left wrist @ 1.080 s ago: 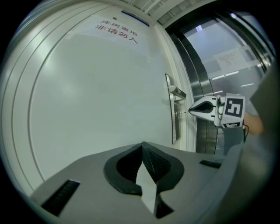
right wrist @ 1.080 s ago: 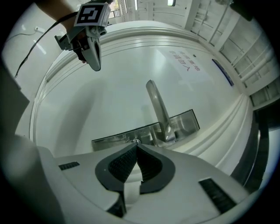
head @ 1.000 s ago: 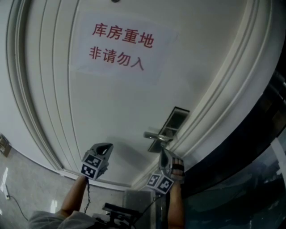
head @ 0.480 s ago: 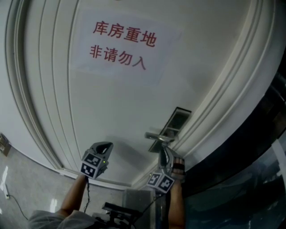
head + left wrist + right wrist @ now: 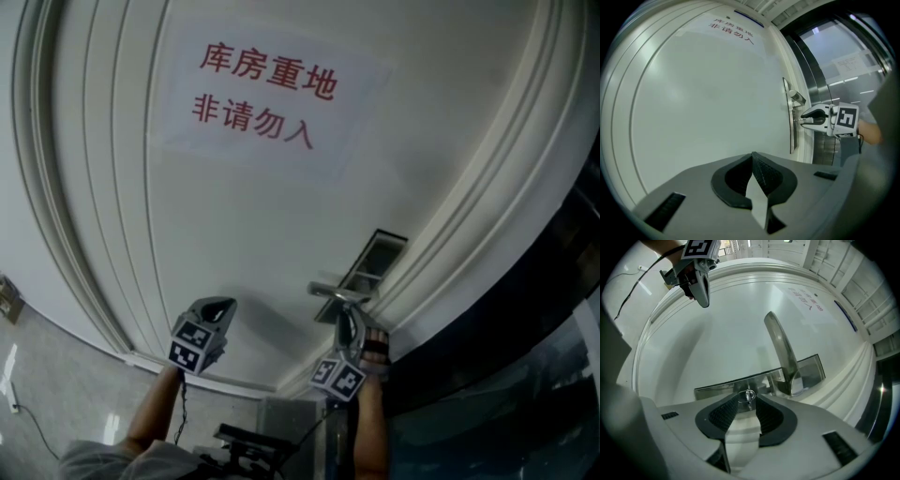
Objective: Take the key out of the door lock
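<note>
A small silver key [image 5: 748, 395] sticks out of the steel lock plate [image 5: 717, 388] on the white door, below the lever handle [image 5: 780, 350]. My right gripper [image 5: 747, 400] is right at the key. Its jaws are opening, with the key's head between the fingertips and a gap on each side. In the head view the right gripper [image 5: 348, 326] points up at the lock plate [image 5: 377, 257] under the handle [image 5: 336, 292]. My left gripper [image 5: 212, 313] hangs off to the left, away from the door, shut on nothing. The left gripper view shows the right gripper [image 5: 806, 119] against the plate [image 5: 790, 126].
A paper sign [image 5: 267, 94] with red characters is stuck high on the door. Raised white mouldings [image 5: 469, 216] frame the door on the right, and dark glass panels [image 5: 553, 309] lie beyond them. A tiled floor [image 5: 37, 394] shows at lower left.
The right gripper has edged slightly up toward the lock plate. The left gripper has stayed where it was.
</note>
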Motion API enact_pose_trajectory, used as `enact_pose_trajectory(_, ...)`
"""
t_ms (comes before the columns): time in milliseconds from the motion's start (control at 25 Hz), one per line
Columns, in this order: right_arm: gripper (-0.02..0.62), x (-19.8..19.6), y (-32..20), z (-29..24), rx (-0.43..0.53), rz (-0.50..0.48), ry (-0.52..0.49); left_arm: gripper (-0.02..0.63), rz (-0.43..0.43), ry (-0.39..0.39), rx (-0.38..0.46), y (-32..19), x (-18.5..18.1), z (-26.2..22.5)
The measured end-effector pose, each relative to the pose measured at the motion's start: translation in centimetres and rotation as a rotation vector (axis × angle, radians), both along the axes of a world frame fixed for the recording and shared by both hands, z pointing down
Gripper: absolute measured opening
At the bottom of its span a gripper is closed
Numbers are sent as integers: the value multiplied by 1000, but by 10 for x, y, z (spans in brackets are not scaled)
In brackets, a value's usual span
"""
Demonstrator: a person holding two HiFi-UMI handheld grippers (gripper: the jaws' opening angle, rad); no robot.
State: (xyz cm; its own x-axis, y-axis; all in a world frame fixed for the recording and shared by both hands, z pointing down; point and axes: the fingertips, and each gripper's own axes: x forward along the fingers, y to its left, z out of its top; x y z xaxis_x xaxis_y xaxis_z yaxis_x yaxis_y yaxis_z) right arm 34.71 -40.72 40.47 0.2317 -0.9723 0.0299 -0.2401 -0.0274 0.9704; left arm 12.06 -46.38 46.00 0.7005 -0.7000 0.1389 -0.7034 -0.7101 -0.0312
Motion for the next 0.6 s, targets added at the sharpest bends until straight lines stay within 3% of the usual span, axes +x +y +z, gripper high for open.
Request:
enact_pose_trajectory(440, 130, 4, -5, 1, -23, 13, 47, 5, -6, 3, -10, -4, 2, 3)
enact_pose_trajectory(600, 75, 6, -3, -1, -3, 19, 67, 5, -9, 7, -10, -3, 2, 2)
